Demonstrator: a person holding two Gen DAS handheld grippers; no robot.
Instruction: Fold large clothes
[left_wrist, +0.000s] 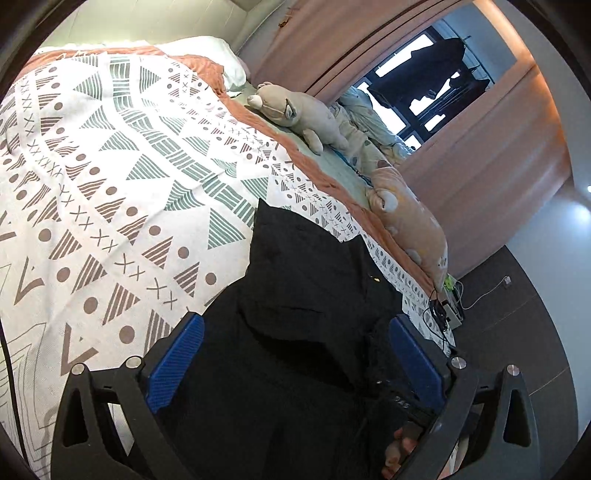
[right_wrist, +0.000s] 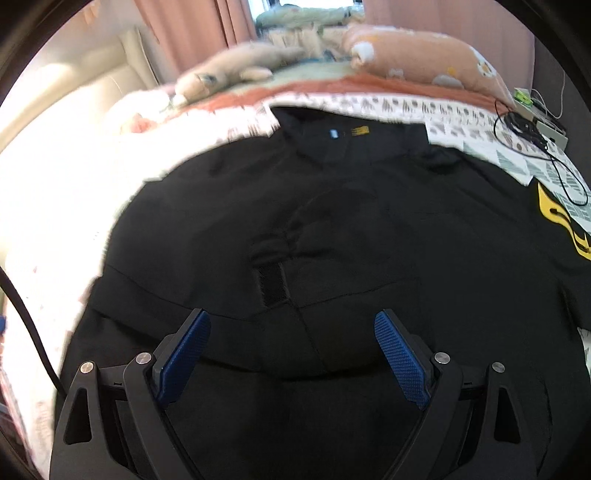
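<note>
Gaping wide, both jaws hover empty over the black garment (right_wrist: 332, 221).

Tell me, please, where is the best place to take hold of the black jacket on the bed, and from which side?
Probably the near hem of the black jacket, approached from above. The jacket lies spread flat on the patterned bedspread with its collar at the far side, and the open right gripper is already over the near part. A flat cloth gives no raised part, so pinch an edge.

We see a bed (left_wrist: 110, 206) under a patterned coverlet, pink curtains (left_wrist: 476, 177) flanking a bright window (left_wrist: 417, 92), and dark floor (left_wrist: 524, 306).
</note>
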